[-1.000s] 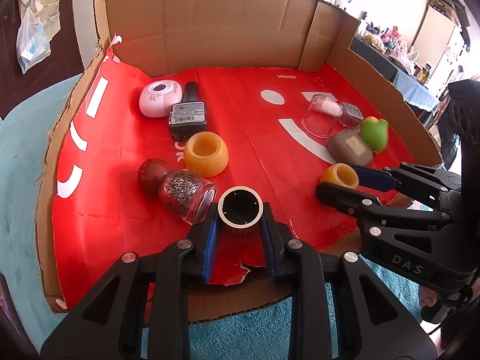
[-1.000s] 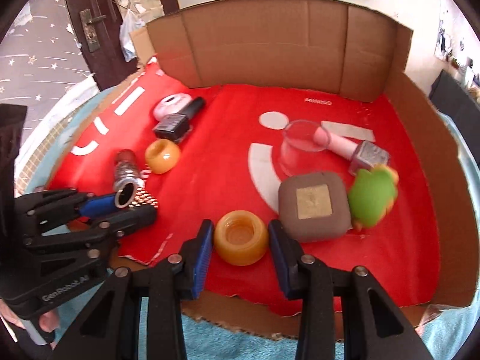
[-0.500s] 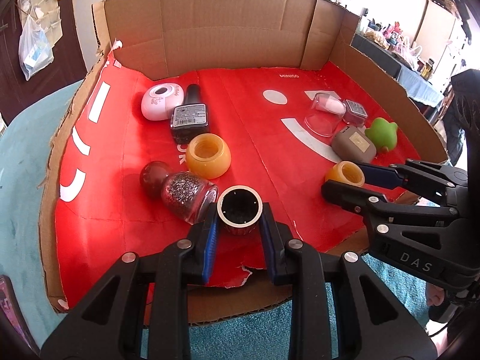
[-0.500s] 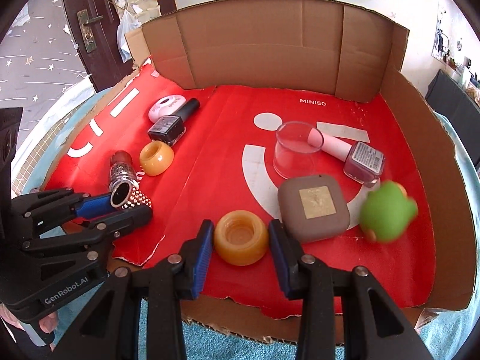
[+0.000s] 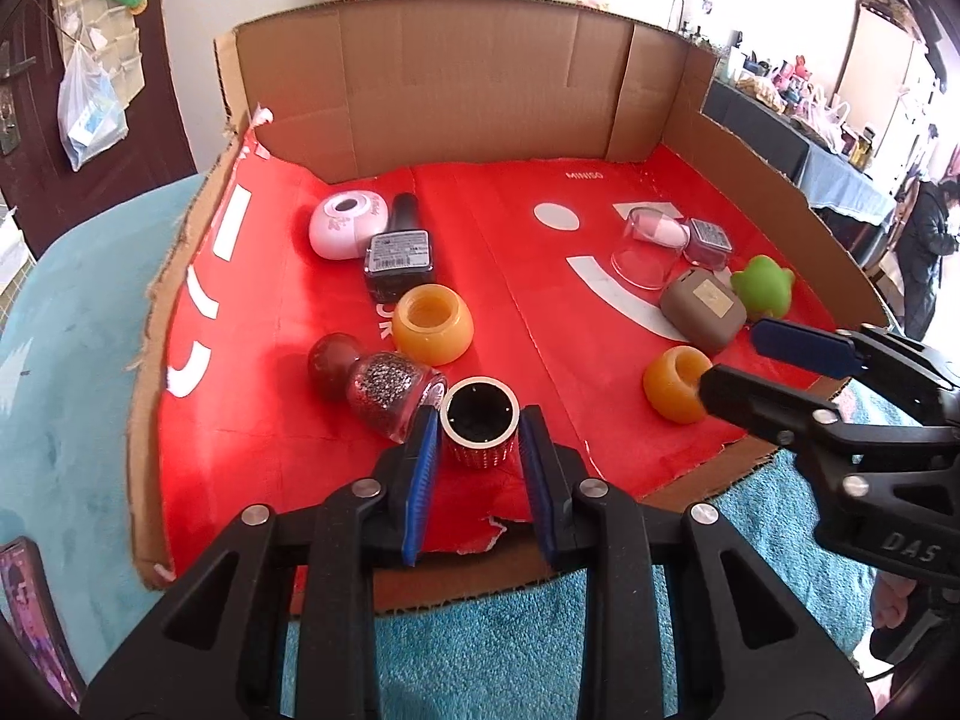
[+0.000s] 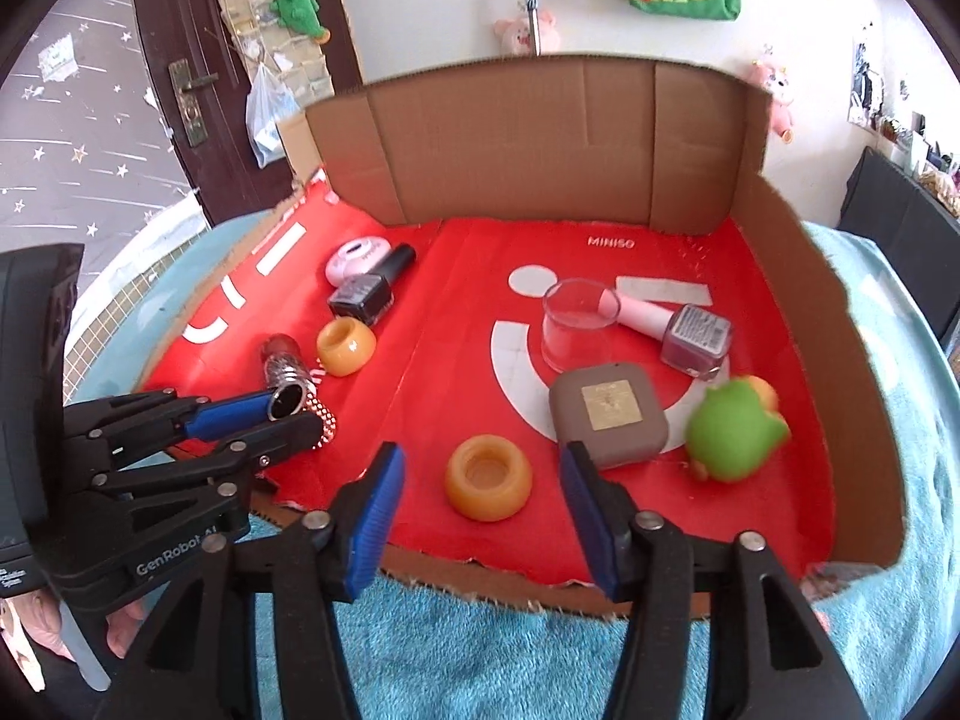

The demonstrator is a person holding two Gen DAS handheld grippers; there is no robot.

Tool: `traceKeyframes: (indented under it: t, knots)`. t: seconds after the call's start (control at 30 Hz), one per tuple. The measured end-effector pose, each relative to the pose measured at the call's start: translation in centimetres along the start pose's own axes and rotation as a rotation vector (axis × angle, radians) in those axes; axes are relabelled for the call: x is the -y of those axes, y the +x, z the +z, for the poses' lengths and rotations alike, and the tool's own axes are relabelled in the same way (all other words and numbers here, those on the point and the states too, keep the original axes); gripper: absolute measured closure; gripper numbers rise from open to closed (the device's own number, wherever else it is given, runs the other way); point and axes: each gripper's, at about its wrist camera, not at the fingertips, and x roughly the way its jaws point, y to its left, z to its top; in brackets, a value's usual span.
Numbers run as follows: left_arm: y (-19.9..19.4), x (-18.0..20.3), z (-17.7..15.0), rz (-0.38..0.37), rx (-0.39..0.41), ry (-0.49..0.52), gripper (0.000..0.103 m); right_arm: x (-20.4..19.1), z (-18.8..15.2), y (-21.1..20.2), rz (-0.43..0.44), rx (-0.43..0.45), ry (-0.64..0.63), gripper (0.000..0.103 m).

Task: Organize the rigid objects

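teal blanket (image 6: 480,648), cardboard tray (image 6: 540,138) on top

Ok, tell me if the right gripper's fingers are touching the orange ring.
Apart. The right wrist view shows red floor between the orange ring and each of the right gripper's fingers.

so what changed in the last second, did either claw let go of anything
The right claw opened and let go of the orange ring, which now sits free between its fingers. The left claw stays shut on the red sparkly cap. The green toy shifted; the rest lies as before.
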Motion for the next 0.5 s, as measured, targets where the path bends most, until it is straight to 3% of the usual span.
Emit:
traceKeyframes:
  t: [0.1, 0.2, 0.5]
  knots:
    - [-0.7, 0.0, -0.2, 0.011, 0.018, -0.004, 0.070, 0.0, -0.2, -1.2, -0.014, 0.040, 0.006, 0.040]
    - [-1.7, -0.2, -0.5, 0.005, 0.045, -0.019, 0.024, 0.1, -0.5, -2.3, -0.032, 0.078, 0.013, 0.033]
    - [-3.8, -0.1, -1.3, 0.024, 0.112, -0.041, 0.022, 0.2, -1.4, -3.3, -0.075, 0.138, 0.034, 0.018]
